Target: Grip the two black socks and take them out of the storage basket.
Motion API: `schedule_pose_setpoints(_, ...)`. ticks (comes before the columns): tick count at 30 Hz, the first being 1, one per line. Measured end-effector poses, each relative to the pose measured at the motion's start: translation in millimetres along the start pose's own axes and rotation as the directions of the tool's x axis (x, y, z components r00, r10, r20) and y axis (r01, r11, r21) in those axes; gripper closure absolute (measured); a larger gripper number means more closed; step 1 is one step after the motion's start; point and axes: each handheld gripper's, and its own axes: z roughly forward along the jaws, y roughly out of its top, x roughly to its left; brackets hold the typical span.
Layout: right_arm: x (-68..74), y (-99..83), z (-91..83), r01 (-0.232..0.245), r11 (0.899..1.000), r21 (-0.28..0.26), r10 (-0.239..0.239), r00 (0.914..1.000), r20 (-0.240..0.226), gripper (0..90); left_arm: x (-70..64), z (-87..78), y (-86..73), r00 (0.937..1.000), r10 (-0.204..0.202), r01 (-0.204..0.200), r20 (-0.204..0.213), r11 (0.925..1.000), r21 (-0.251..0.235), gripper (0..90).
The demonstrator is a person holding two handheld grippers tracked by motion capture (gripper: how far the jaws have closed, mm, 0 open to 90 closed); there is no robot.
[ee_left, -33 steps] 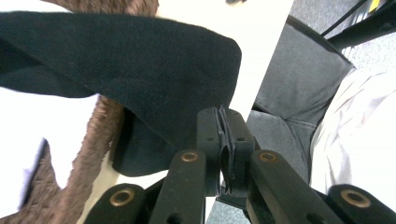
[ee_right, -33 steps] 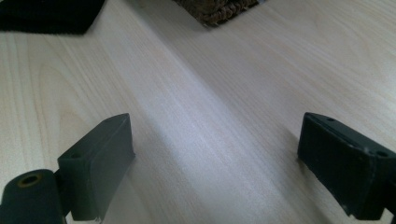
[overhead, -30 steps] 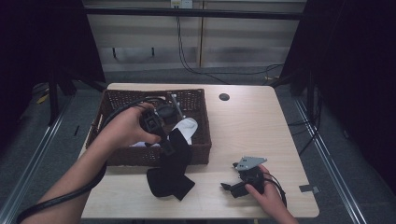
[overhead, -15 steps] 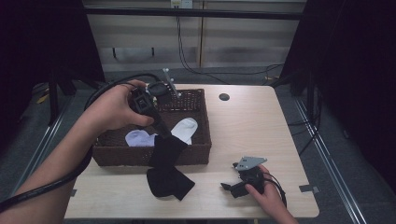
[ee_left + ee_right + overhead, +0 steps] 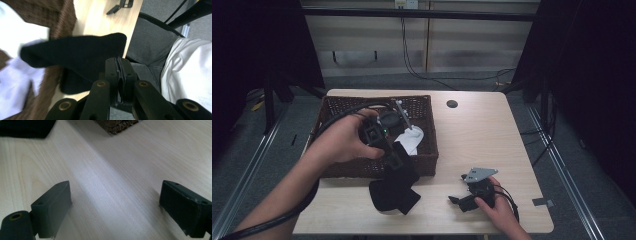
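Black knit fabric, a sock (image 5: 394, 177) by the look of it, hangs from the left hand-held gripper (image 5: 388, 146), whose jaws are pinched shut on a thin fold of its edge. In the high view the sock trails from above the near wall of the wicker basket (image 5: 427, 102) down onto the pale wooden surface (image 5: 482, 130), where its lower end lies bunched just in front of the basket. It looks light, limp and not at all fragile; it should drape and swing rather than keep any shape, so a grip near the cuff or on a doubled fold seems safest against slipping. A white garment (image 5: 411, 140) lies inside the basket beside it.

The right hand-held gripper (image 5: 460, 202) rests on the surface near the right front edge, jaws spread wide with nothing between them.

How much cloth sits between the left jaws is hard to judge, and the hand (image 5: 343, 142) covers part of the basket's contents. Whether a second black sock lies in the bunch cannot be told.
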Motion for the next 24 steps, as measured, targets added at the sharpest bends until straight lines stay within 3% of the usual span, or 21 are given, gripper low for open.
schedule_pose_setpoints(7, -0.2, 0.0, 0.2, 0.003, 1.0, -0.001, -0.003, 1.0, -0.001, 9.7, 32.5, 73.8, -12.9, 0.996, -0.073, 0.07, 0.05, 0.9956, 0.062, 86.4)
schedule_pose_setpoints(15, 0.0, -0.1, 0.0, 0.0, 1.0, 0.003, 0.0, 1.0, -0.001, 9.8, 41.5, 109.7, -28.8, 0.9905, -0.1, 0.091, 0.094, 0.9915, 0.093, 86.4)
schedule_pose_setpoints(18, 0.0, -0.1, -0.1, 0.0, 1.0, 0.004, 0.0, 1.0, -0.001, 9.7, 43.4, 112.5, -34.2, 0.9927, -0.092, 0.086, 0.077, 0.9929, 0.083, 83.4)
schedule_pose_setpoints(21, 0.1, 0.0, -0.1, 0.0, 1.0, 0.004, 0.0, 1.0, 0.0, 9.7, 43.7, 105.8, -38.4, 0.9933, -0.114, 0.113, 0.021, 0.9933, 0.019, 64.2)
schedule_pose_setpoints(23, 0.1, 0.0, -0.1, 0.0, 1.0, 0.004, 0.0, 1.0, -0.001, 9.8, 43.6, 96.5, -42.9, 0.9945, -0.105, 0.105, -0.002, 0.9939, -0.033, 49.1)
schedule_pose_setpoints(24, 0.0, 0.0, -0.1, 0.0, 1.0, 0.004, 0.0, 1.0, -0.001, 9.7, 42.5, 91.9, -46.8, 0.9943, -0.105, 0.103, -0.018, 0.9923, -0.069, 45.9)
